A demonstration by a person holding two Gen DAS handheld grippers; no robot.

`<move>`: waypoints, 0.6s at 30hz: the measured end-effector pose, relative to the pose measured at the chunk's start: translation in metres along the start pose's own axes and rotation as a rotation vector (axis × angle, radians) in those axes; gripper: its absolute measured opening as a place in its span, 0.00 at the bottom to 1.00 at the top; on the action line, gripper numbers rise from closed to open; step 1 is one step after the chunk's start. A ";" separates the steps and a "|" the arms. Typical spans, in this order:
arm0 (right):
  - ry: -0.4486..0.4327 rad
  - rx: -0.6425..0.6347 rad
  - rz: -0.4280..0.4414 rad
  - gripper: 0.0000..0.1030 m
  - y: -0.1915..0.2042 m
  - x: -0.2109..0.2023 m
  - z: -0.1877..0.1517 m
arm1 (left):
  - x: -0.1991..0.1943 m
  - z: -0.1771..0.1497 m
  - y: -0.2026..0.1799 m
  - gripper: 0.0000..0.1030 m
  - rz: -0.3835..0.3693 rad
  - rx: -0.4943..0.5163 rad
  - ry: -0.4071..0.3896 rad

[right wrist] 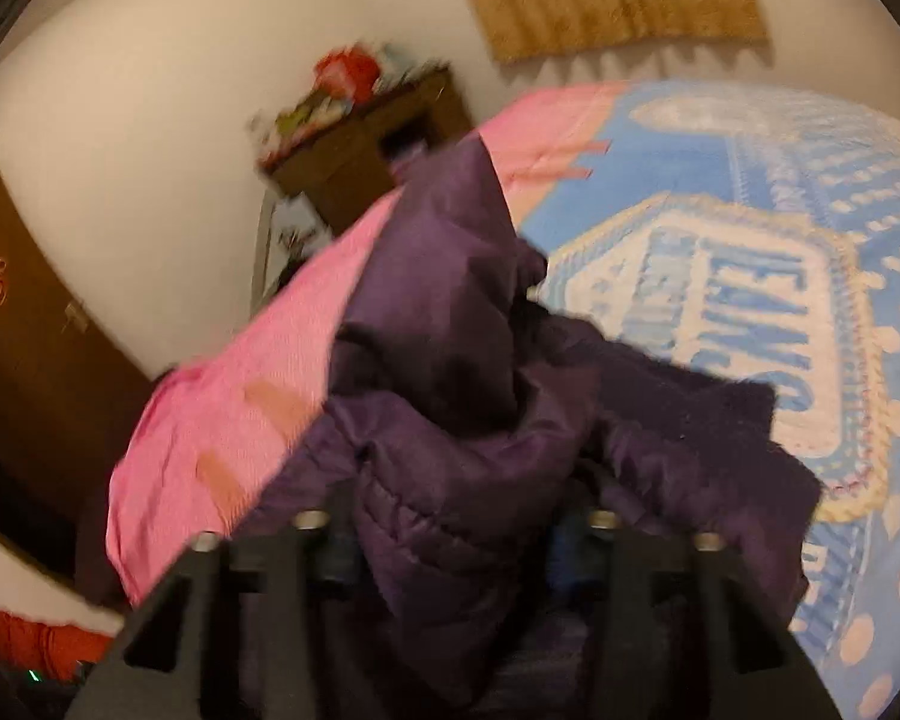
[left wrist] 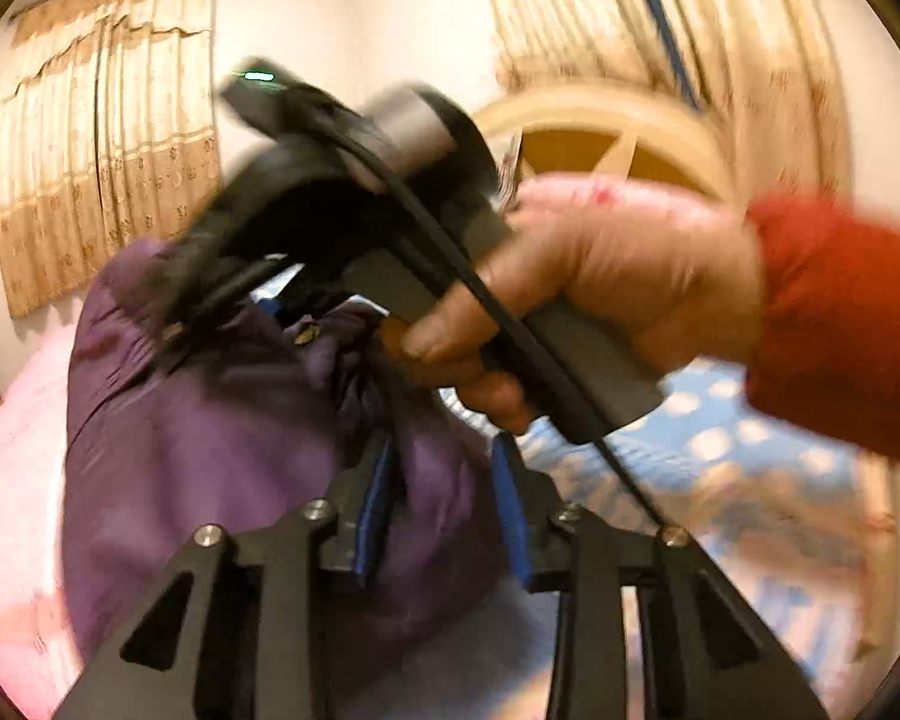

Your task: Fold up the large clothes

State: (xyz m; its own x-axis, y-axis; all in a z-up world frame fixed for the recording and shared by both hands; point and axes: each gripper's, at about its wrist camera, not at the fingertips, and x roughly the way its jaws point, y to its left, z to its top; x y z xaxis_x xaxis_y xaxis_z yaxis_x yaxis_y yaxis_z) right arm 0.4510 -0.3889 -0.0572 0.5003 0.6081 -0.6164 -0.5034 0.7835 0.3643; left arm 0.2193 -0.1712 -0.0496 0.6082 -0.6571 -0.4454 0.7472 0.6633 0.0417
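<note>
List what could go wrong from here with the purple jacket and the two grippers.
1. The black cable from the right gripper trails across the left gripper and might snag.
2. The purple jacket is bunched between both grippers, so the fold may come out crooked.
3. Loose fabric may slip free.

Bed (right wrist: pixel 660 138) — blue patterned blanket, pink sheet (left side) — purple jacket (right wrist: pixel 450 324) heaped on top

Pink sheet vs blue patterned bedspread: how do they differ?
The pink sheet is plain pink; the blue bedspread has white lettering and dots. The pink sheet lies on the door side, the blue bedspread on the curtain side. The purple jacket overlaps both.
</note>
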 end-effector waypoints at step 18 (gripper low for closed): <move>-0.345 0.543 0.154 0.21 -0.090 -0.082 -0.119 | 0.026 0.071 0.116 0.70 0.236 -0.393 -0.021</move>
State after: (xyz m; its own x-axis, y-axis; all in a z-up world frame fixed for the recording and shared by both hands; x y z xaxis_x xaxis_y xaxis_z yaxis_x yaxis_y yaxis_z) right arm 0.3711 -0.5241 -0.1226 0.6937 0.6536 -0.3028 -0.2058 0.5827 0.7862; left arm 0.3404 -0.1368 0.0077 0.7579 -0.4756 -0.4465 0.4310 0.8789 -0.2045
